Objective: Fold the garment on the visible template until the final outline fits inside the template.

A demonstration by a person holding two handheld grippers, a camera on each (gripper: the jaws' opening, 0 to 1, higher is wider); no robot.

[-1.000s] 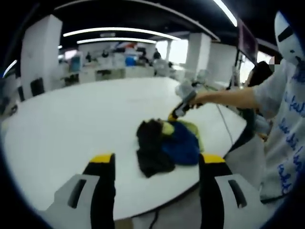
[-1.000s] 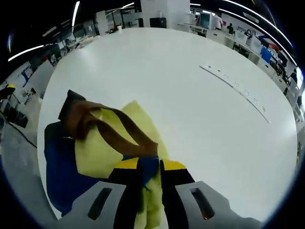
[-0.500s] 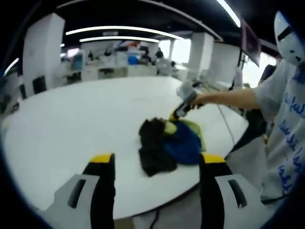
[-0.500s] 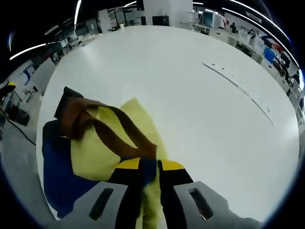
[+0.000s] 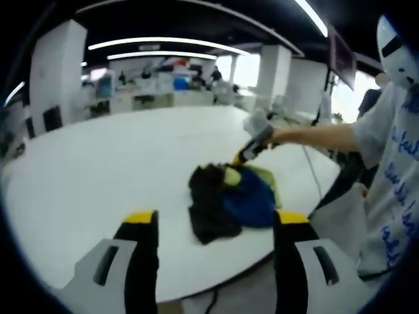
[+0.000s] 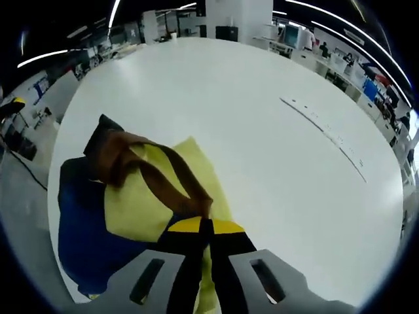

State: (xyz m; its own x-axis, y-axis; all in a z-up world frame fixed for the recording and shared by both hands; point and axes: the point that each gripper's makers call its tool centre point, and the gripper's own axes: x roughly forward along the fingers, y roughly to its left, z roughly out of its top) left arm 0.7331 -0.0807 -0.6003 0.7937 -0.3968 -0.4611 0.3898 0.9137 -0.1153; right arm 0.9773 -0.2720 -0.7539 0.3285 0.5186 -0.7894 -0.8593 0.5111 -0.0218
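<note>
On table [image 5: 98, 170]: one garment [image 5: 232, 199].

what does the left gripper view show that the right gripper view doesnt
Left gripper view: the left tongs open above the table edge, and a person's sleeve reaching in. Right gripper view: a pale strip lying on the table, and the right tongs closed on the garment's yellow part. Both: the garment bunched on the white table.
</note>
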